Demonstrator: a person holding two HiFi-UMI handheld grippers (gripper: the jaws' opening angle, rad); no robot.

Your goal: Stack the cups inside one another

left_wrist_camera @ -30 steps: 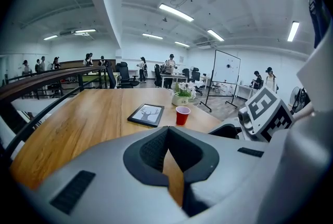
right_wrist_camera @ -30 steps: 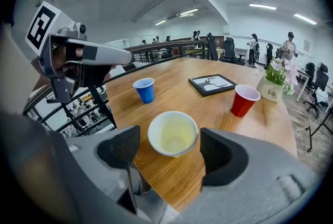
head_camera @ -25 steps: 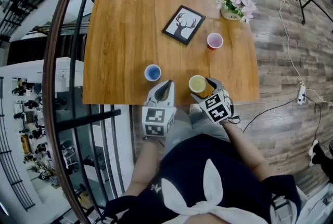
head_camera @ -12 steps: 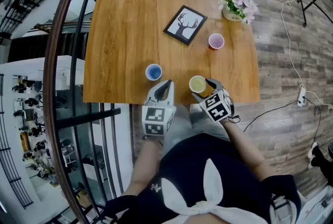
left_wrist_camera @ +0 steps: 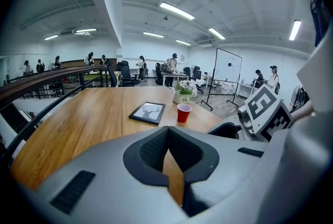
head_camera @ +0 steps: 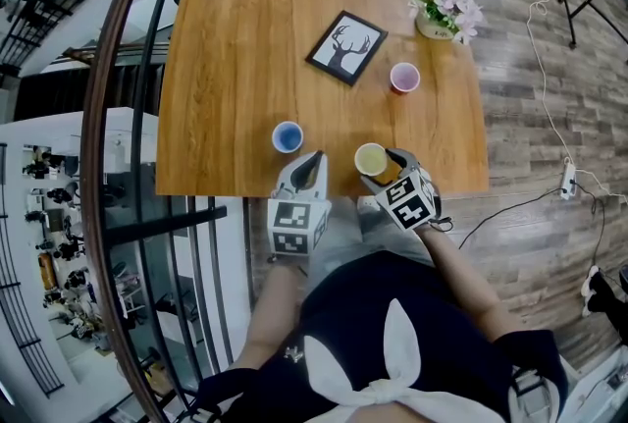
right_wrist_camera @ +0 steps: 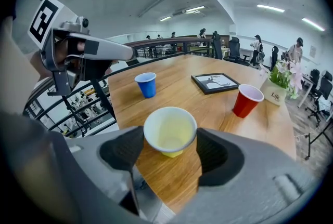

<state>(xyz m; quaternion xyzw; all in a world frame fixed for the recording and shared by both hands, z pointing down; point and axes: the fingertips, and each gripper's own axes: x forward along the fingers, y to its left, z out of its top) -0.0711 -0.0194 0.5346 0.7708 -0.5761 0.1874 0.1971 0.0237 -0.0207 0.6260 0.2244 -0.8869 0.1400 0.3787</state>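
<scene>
A yellow cup (head_camera: 372, 159) (right_wrist_camera: 170, 131) stands upright near the table's front edge. My right gripper (head_camera: 379, 168) (right_wrist_camera: 170, 146) is shut on it, one pad against each side of its rim. A blue cup (head_camera: 287, 136) (right_wrist_camera: 146, 84) stands to its left, just beyond my left gripper (head_camera: 312, 160) (left_wrist_camera: 167, 132). That gripper is shut and holds nothing, its tips over the table edge. A red cup (head_camera: 404, 77) (right_wrist_camera: 247, 100) (left_wrist_camera: 183, 113) stands farther back on the right.
A framed deer picture (head_camera: 345, 46) lies mid-table, and a flower pot (head_camera: 444, 11) stands at the far right corner. The wooden table (head_camera: 235, 38) ends just under both grippers. A curved railing (head_camera: 103, 117) and a drop run along the left side.
The right gripper's jaws have drawn in a little onto the yellow cup. Neither hand nor any cup has shifted.
</scene>
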